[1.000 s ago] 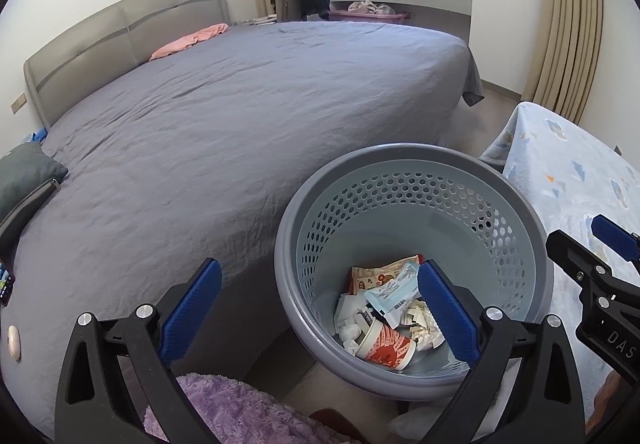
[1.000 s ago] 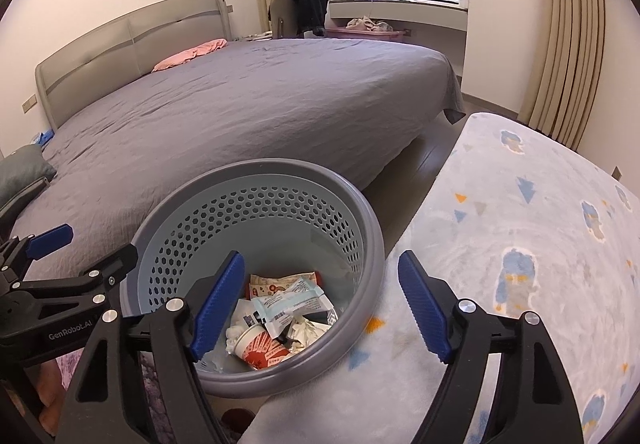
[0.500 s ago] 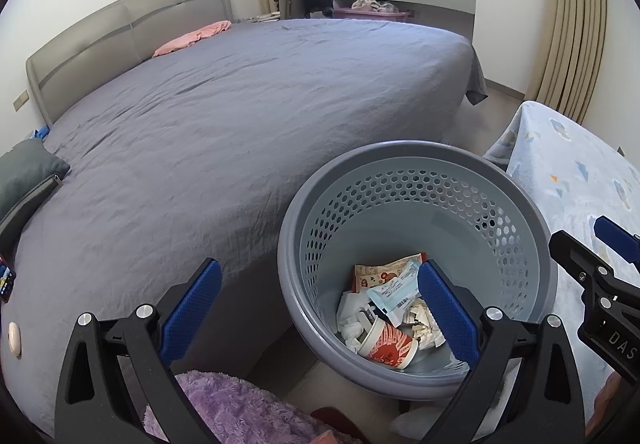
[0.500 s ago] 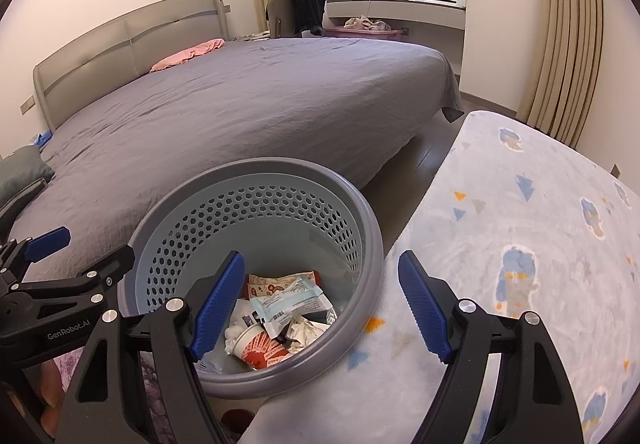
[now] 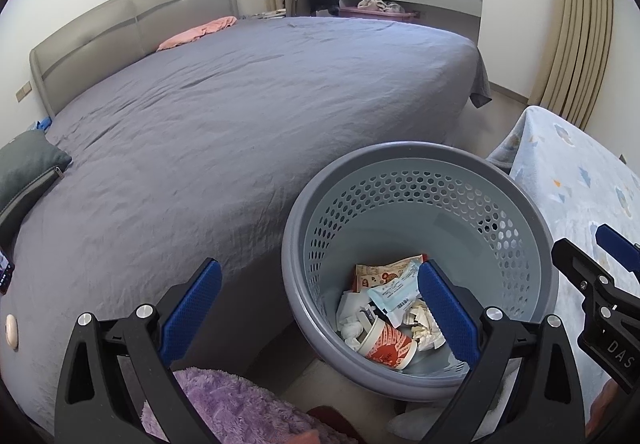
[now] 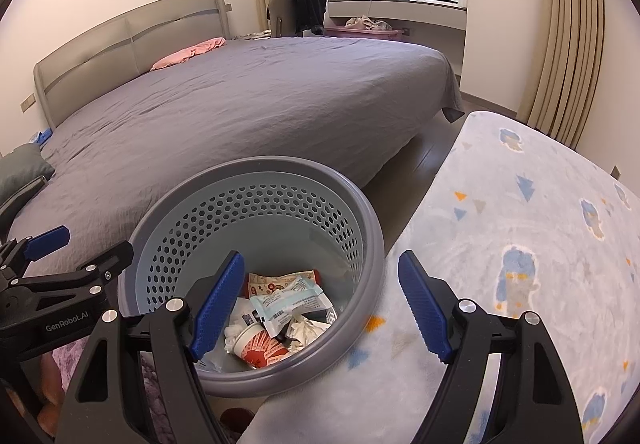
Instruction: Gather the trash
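Observation:
A grey perforated trash basket (image 5: 416,160) stands on the floor beside the bed; it also shows in the right wrist view (image 6: 256,168). Inside lie a red-and-white paper cup (image 5: 386,342), wrappers (image 5: 394,290) and crumpled tissues; the same cup (image 6: 260,344) and wrappers (image 6: 288,298) show in the right wrist view. My left gripper (image 5: 320,312) is open and empty above the basket's left rim. My right gripper (image 6: 322,302) is open and empty above the basket's right rim.
A large bed with a grey sheet (image 5: 240,104) fills the left and middle. A light blue patterned blanket (image 6: 520,244) covers a surface to the right. A purple fluffy item (image 5: 232,404) lies below the left gripper. Curtains (image 6: 568,24) hang at the right wall.
Both grippers have lifted and tilted up slightly, so the basket sits a little lower in both views. Both stay open and empty.

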Tool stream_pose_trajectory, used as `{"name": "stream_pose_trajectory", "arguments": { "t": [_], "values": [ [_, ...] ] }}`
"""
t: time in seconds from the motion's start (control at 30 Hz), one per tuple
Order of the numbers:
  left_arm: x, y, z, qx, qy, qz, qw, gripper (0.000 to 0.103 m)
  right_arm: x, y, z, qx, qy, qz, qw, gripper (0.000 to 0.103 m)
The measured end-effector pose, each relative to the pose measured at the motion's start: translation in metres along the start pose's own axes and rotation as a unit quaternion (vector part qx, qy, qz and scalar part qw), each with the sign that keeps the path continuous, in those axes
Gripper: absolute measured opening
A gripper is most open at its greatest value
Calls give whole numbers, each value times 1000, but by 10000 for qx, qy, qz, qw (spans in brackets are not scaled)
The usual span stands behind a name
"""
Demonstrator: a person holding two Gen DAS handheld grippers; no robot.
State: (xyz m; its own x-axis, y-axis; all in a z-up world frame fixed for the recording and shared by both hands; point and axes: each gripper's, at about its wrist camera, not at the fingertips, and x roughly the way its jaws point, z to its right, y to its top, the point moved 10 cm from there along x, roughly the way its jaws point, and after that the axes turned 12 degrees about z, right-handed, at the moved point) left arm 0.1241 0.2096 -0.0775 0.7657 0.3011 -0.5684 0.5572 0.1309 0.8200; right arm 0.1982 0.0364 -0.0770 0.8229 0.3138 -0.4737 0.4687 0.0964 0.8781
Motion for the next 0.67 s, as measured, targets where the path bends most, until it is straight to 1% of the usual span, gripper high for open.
{"name": "stream_pose_trajectory", "arguments": {
  "t": [0.67],
  "values": [
    [-1, 2, 3, 80, -7, 2, 10000, 96, 1, -1, -3, -16, 30, -20, 10000, 76]
  ]
}}
